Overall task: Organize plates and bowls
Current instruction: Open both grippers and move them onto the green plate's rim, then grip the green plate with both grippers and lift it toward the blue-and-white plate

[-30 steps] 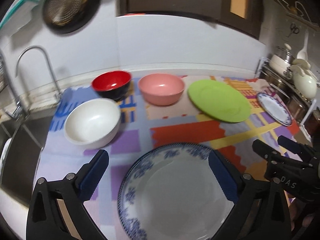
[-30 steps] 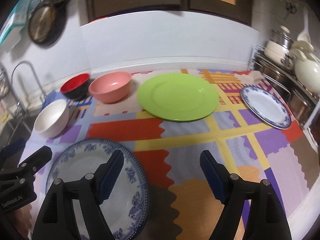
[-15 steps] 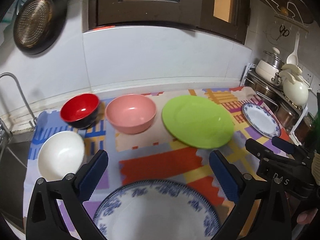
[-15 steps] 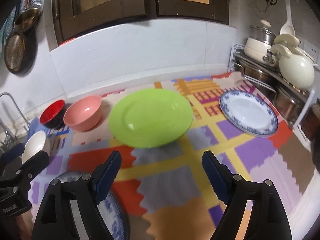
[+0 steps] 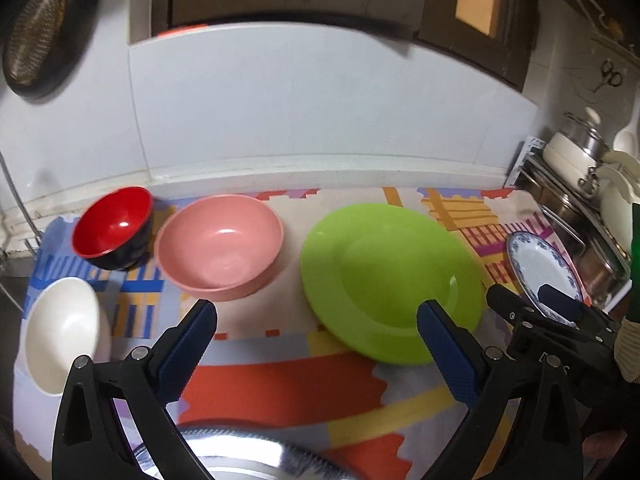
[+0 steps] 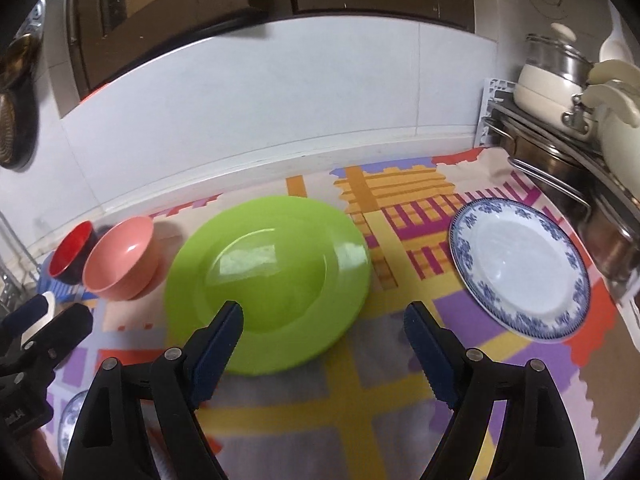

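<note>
My left gripper (image 5: 316,314) is open and empty above the patterned mat, short of the pink bowl (image 5: 219,246) and the green plate (image 5: 390,280). A red bowl (image 5: 113,226) and a white bowl (image 5: 60,330) sit to its left. A large blue-rimmed plate (image 5: 240,458) lies just under the left gripper at the bottom edge. My right gripper (image 6: 324,316) is open and empty, its left finger over the near rim of the green plate (image 6: 268,280). A small blue-rimmed plate (image 6: 520,266) lies to the right of it.
A metal rack (image 6: 560,176) with pots and a cream kettle stands at the right end of the counter. The white backsplash wall (image 5: 320,112) runs behind the dishes. A pan (image 5: 34,36) hangs at upper left. The sink edge is at far left.
Both grippers have moved forward and to the right over the mat. The large blue-rimmed plate slid from between the left fingers down to the frame's bottom edge. Both stayed open.
</note>
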